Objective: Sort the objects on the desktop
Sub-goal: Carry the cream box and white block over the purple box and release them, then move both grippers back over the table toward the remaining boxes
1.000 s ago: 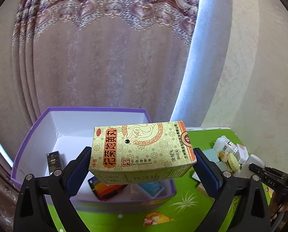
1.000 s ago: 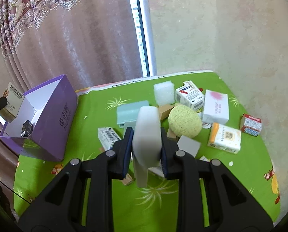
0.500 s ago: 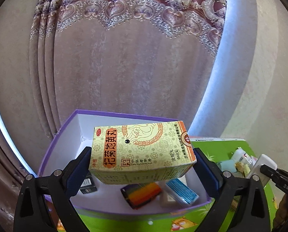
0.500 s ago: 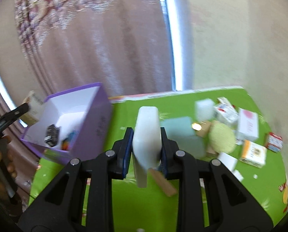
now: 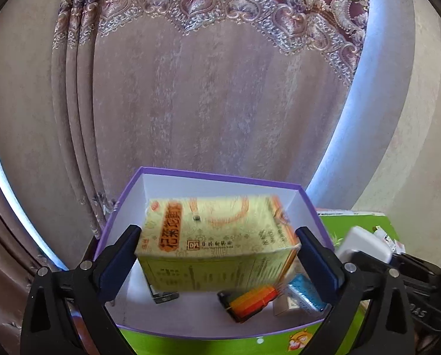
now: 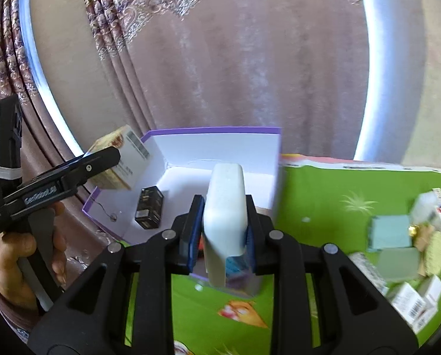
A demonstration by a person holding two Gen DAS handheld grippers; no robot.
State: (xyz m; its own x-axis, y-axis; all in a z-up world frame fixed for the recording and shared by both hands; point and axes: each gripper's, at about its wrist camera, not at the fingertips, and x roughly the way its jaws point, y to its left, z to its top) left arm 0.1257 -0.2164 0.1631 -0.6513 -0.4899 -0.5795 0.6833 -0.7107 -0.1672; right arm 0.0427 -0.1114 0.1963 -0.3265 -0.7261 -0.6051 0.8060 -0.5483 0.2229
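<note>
My left gripper [image 5: 217,254] is shut on a yellow medicine box [image 5: 217,236] with red Chinese lettering and holds it over the open purple box [image 5: 220,177]; the medicine box is blurred. From the right wrist view the left gripper [image 6: 102,159] holds the medicine box [image 6: 120,156] above the purple box's [image 6: 214,131] left rim. My right gripper [image 6: 223,230] is shut on a white block [image 6: 225,207], upright, in front of the purple box. Inside the purple box lie a black packet [image 6: 149,207], an orange item [image 5: 251,298] and a blue-white pack [image 5: 306,294].
A green printed tablecloth [image 6: 324,192] covers the table. A heap of small boxes, teal blocks [image 6: 389,232] and a yellow sponge [image 6: 435,248] lies at the right. A patterned curtain [image 5: 208,88] hangs behind the purple box.
Both grippers have moved toward the purple box. The left one carried the medicine box over its interior. The right one swung left with the white block, away from the heap.
</note>
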